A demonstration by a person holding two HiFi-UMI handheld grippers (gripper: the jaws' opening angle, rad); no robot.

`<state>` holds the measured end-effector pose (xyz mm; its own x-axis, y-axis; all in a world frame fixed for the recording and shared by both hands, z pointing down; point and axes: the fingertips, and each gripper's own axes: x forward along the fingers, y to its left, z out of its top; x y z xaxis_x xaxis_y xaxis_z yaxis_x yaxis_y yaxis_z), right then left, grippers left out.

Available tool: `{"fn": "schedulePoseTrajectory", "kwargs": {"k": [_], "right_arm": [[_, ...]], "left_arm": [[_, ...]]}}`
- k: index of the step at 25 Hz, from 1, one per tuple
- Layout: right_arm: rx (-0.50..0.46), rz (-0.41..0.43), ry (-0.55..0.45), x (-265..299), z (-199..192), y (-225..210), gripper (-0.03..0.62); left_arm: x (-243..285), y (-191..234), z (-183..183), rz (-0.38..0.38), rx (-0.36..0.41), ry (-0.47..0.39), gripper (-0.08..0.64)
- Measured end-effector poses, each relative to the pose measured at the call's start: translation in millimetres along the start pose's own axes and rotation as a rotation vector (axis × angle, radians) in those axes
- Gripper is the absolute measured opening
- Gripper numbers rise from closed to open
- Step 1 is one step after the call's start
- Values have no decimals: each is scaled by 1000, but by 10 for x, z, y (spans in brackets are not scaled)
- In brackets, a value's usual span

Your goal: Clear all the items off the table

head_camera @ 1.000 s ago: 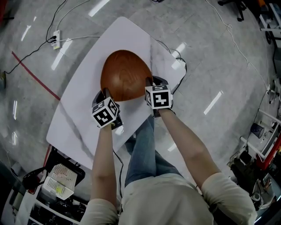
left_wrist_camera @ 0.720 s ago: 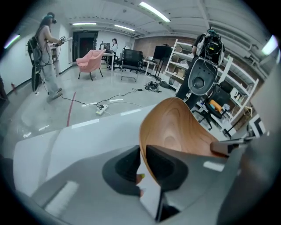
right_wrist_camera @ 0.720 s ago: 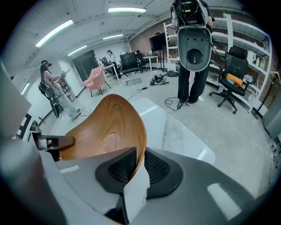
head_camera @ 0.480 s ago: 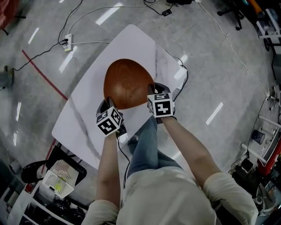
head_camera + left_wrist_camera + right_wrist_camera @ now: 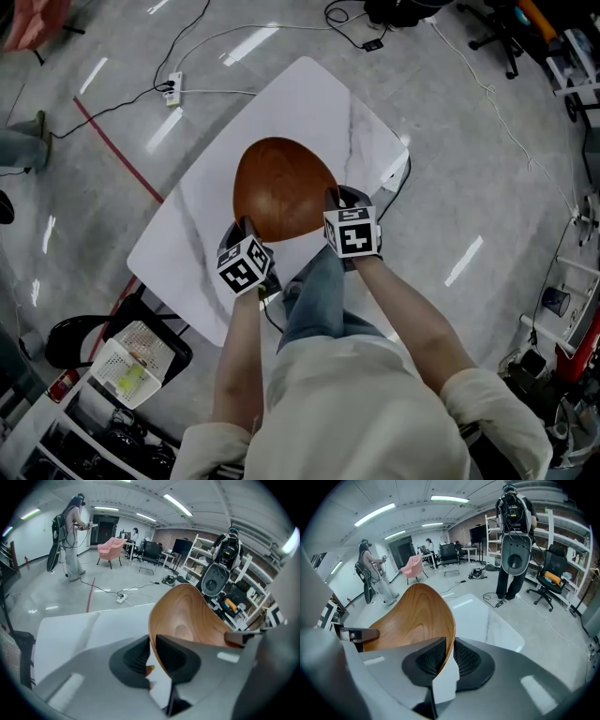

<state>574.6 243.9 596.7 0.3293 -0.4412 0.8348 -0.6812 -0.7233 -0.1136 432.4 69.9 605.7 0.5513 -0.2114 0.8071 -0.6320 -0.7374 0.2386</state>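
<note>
A large wooden bowl (image 5: 283,187), brown and egg-shaped, hangs above the white marble table (image 5: 206,234), held by both grippers. My left gripper (image 5: 246,234) is shut on the bowl's near-left rim, and in the left gripper view the rim (image 5: 154,644) passes between its dark pads. My right gripper (image 5: 335,202) is shut on the near-right rim, and the right gripper view shows the bowl (image 5: 417,616) with its edge pinched between the pads. The bowl looks empty inside.
The table's top (image 5: 487,620) shows nothing but the bowl above it. A power strip (image 5: 172,91) with cables lies on the floor beyond it. A black chair and a white basket (image 5: 127,366) stand at the near left. People stand further off in the room (image 5: 70,536).
Both grippers have risen with the bowl and drawn back toward the person. The table now looks smaller and further below, so the bowl is clear of its top.
</note>
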Motion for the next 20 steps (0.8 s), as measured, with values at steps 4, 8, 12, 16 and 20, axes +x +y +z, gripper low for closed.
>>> {"fn": "schedulePoseTrajectory", "kwargs": {"k": [4,8,12,16,20], "right_arm": [[-1,3,-17,-266,-92,209,48],[6,5,-40,-538,-218,418,48],[0,13,-53,-791,-372,656,48],[1,18,-66,-1000,-505,866,48],[-2,16,-79,-1199,-626,1010,49]], "left_arm": [[-326,123,-56,-7,-6,-20,46],[-667,256,-148,-4,-12,-41,43],[-1001,418,-258,-5,-11,-54,43],[-1271,565,-350,-11,-12,-67,43],[-1513,654,-440,-13,-13,-77,41]]}}
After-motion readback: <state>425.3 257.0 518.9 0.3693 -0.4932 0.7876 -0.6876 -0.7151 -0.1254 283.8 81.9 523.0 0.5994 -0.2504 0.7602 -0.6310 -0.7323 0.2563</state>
